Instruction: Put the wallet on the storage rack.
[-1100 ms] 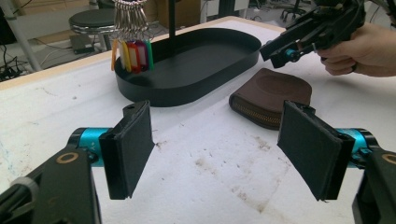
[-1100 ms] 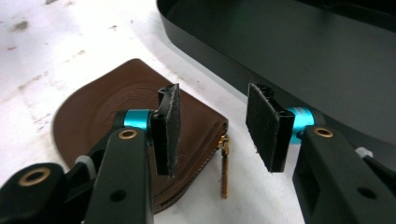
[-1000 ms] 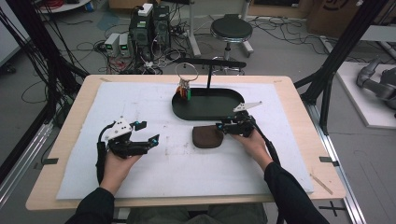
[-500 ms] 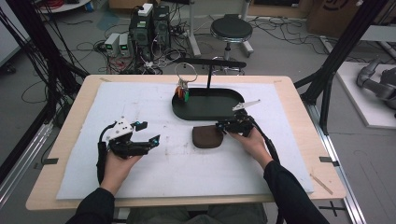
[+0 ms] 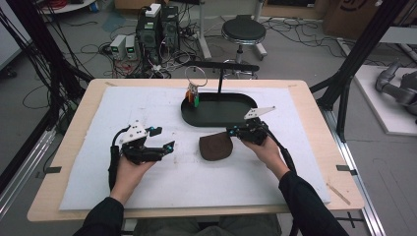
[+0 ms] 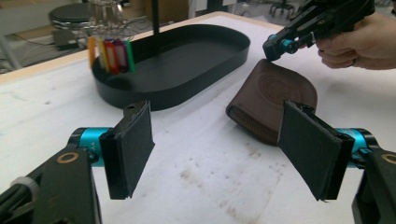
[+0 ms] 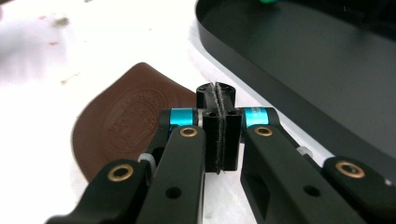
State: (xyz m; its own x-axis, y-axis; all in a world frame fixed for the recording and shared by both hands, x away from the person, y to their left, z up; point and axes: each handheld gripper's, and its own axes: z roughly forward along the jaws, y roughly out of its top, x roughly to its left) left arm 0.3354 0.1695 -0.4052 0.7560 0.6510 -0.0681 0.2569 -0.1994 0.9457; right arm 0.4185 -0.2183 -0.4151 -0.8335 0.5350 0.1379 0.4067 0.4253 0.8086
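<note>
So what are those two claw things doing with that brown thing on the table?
A person holds a claw in each hand. The right claw has just been closing and is now shut, with nothing visibly between its jaws, at the edge of the brown leather pouch, which lies flat beside the black tray. The left claw waits open, off to the side, pointed toward the pouch.

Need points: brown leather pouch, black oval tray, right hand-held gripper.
brown leather pouch [image 5: 215, 146]: high view, middle of its top face.
black oval tray [image 5: 222, 121]: high view, near rim.
right hand-held gripper [image 7: 218, 100]: right gripper view, seam between its closed pads, beside the pouch's edge.
</note>
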